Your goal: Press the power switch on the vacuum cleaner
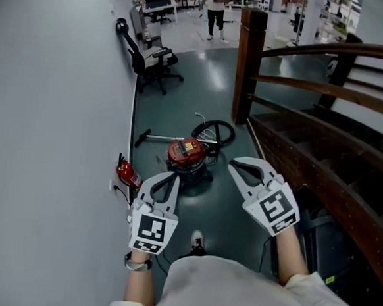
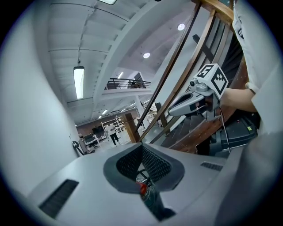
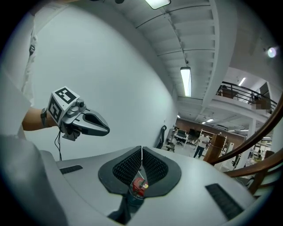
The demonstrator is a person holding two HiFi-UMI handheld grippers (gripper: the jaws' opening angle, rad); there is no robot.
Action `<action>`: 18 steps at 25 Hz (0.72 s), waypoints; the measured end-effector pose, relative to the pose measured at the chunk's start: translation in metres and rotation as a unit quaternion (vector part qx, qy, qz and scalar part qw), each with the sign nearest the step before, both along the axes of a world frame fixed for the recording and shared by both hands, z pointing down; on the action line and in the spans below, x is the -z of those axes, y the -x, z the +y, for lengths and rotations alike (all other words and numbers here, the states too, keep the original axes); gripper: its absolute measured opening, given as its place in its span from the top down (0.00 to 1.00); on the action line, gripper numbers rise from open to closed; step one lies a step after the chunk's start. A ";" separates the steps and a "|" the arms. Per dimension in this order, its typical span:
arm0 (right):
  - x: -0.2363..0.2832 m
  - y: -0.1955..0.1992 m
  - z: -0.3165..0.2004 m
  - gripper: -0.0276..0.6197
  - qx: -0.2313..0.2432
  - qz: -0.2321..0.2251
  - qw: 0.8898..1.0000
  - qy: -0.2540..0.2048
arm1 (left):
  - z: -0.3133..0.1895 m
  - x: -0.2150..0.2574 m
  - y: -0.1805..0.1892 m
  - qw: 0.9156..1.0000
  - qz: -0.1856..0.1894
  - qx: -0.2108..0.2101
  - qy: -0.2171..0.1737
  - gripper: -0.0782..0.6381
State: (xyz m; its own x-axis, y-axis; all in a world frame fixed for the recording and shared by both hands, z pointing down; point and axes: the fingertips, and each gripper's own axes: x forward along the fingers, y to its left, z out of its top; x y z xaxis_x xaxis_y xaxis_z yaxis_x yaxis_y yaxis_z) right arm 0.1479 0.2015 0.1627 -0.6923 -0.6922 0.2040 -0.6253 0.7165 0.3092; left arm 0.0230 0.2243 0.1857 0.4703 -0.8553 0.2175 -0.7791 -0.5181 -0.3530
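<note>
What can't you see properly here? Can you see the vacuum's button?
- Power switch: in the head view it is too small to find on the vacuum cleaner.
- Left gripper view: the left gripper, jaws shut, hides all but a red sliver of it.
- Right gripper view: the right gripper, jaws shut, does the same.
- Hose: in the head view its ends are too small to follow.

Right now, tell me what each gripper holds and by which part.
Nothing is held. The left gripper and the right gripper both have their jaws together and empty; the vacuum cleaner stands ahead of them, untouched.
</note>
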 end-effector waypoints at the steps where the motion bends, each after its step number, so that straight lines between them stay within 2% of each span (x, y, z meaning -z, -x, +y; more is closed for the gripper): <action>1: -0.001 0.002 -0.007 0.91 -0.002 -0.001 1.000 0.003 | -0.006 -0.001 0.003 1.000 0.001 0.000 0.002 0.89; 7: -0.007 0.017 -0.042 0.91 -0.006 -0.011 1.000 0.026 | -0.034 -0.009 0.020 1.000 0.004 0.001 0.018 0.89; 18: -0.009 0.054 -0.110 0.91 -0.003 -0.009 1.000 0.028 | -0.102 -0.015 0.051 1.000 0.004 -0.002 0.024 0.89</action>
